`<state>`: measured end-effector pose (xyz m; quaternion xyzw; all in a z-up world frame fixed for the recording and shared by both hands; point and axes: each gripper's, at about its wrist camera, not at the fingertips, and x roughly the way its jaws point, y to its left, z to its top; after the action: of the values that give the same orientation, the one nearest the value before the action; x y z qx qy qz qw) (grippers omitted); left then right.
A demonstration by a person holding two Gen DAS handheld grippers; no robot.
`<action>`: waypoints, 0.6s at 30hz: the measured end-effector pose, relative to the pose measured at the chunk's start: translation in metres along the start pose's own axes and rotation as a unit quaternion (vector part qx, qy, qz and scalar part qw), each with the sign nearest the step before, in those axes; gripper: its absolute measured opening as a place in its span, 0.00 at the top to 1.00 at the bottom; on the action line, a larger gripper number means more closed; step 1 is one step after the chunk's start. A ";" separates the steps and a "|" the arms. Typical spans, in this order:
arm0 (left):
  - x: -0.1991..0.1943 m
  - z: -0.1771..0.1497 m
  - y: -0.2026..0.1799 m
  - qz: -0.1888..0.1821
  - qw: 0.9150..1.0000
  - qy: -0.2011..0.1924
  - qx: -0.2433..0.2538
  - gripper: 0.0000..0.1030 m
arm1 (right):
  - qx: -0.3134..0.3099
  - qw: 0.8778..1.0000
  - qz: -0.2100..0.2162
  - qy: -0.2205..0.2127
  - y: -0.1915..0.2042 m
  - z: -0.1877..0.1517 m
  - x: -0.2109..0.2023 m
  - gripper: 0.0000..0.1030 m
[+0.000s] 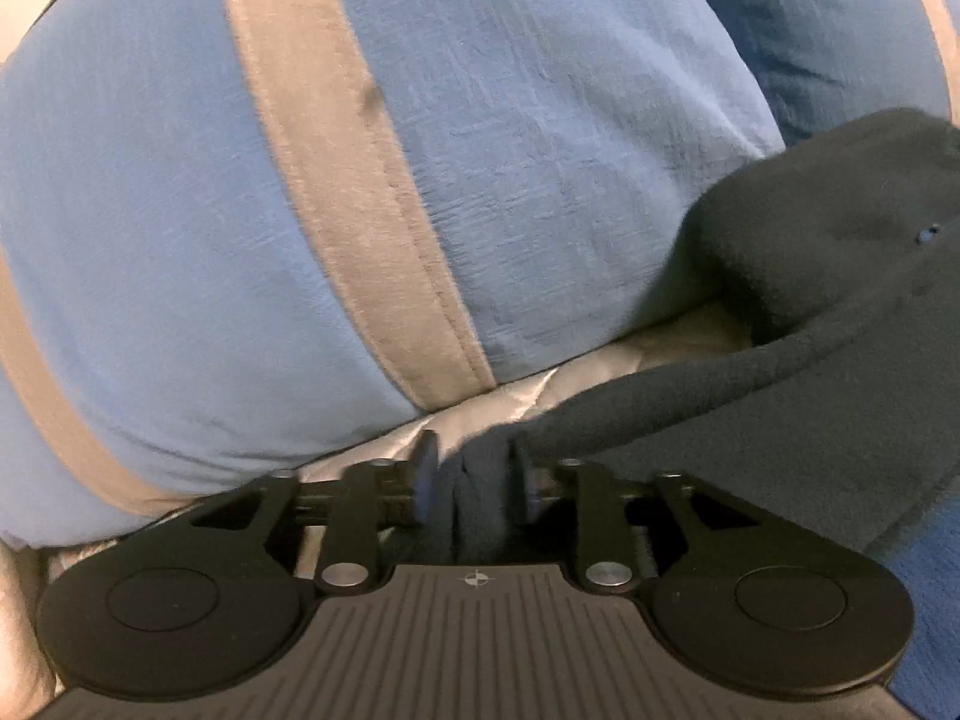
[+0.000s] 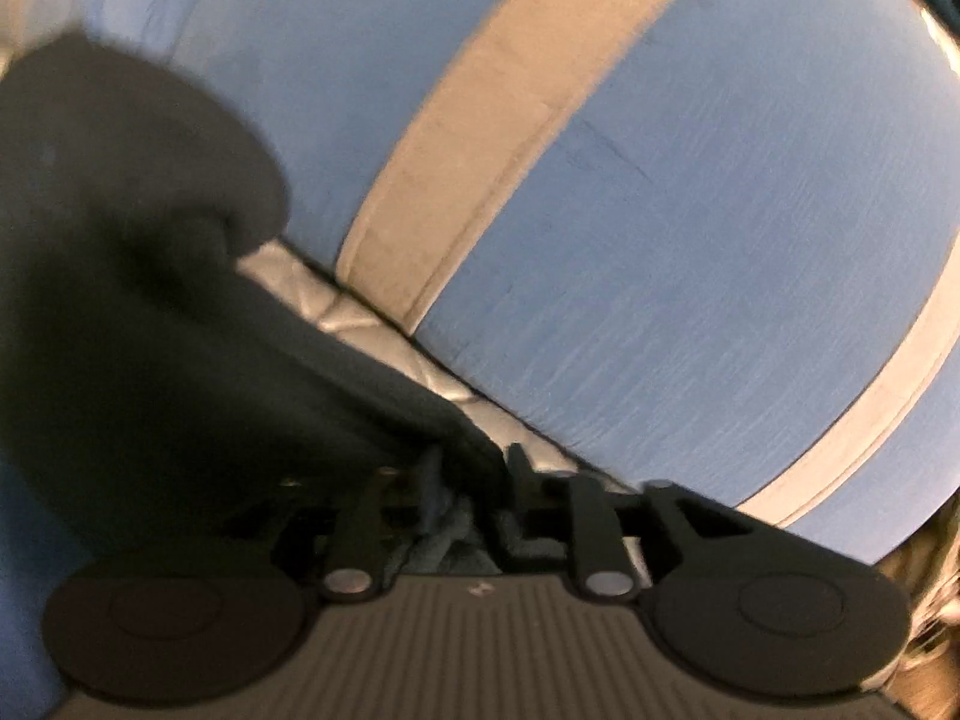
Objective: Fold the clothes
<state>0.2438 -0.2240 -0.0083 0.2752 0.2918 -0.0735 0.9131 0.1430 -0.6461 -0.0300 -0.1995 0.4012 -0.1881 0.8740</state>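
Working low over a quilted white bed cover [image 1: 510, 396], right up against a big blue cushion [image 1: 540, 150] with beige stripes.

Keeping the left tongs [image 1: 474, 468] part-open around a bunched fold of the dark fleece garment [image 1: 810, 276]; leaving the face of one pad [image 1: 423, 480] bare, so apparently cradling the cloth rather than clamping it.

Straddling a ridge of the same fleece with the right tongs [image 2: 471, 474], jaws set a moderate way apart; being too blurred there to tell whether pinching or merely bracketing the fabric.

Finding the garment lying in a heap between the two tools, humped against the cushion, draped across the bed cover and trailing back toward both cameras.

Risking, from here:
- Letting the fold slip out of the left side on any lift or pull, thanks to that slack hold, and ending with one corner hanging while the other drops.
- Closing on a thick wad of several layers instead of a single edge, and so dragging the whole heap along rather than spreading it.
- Catching the quilted cover together with the fleece, being so close underneath, and tugging the bedding up with it.
- Snagging or pushing the hump against the cushion, crowding the space needed for laying the piece flat.
- Misjudging the right-hand grip through the blur.
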 end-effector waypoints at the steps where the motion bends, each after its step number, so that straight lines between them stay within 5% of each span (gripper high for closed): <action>1: -0.007 0.000 0.004 0.004 1.000 -0.004 -0.006 0.57 | -0.012 1.000 -0.008 -0.007 0.002 0.000 -0.005 0.21; 2: -0.015 -0.001 0.008 0.006 1.000 -0.011 -0.015 0.54 | -0.022 1.000 -0.015 -0.014 0.003 0.000 -0.011 0.05; 3: -0.025 -0.002 0.013 0.005 0.999 -0.018 -0.025 0.50 | -0.016 1.000 -0.011 -0.023 -0.002 0.000 -0.020 0.02; 11: -0.124 -0.010 0.038 -0.019 0.994 -0.083 -0.066 0.42 | 0.100 0.993 0.030 -0.058 -0.064 -0.006 -0.114 0.00; 18: -0.192 -0.015 0.060 -0.035 0.987 -0.091 -0.126 0.29 | 0.120 0.988 0.017 -0.092 -0.103 -0.034 -0.200 0.00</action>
<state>0.0963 -0.1706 0.1189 0.1395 0.2234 -0.0928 0.9602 -0.0222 -0.6428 0.1270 -0.1033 0.2971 -0.2008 0.9278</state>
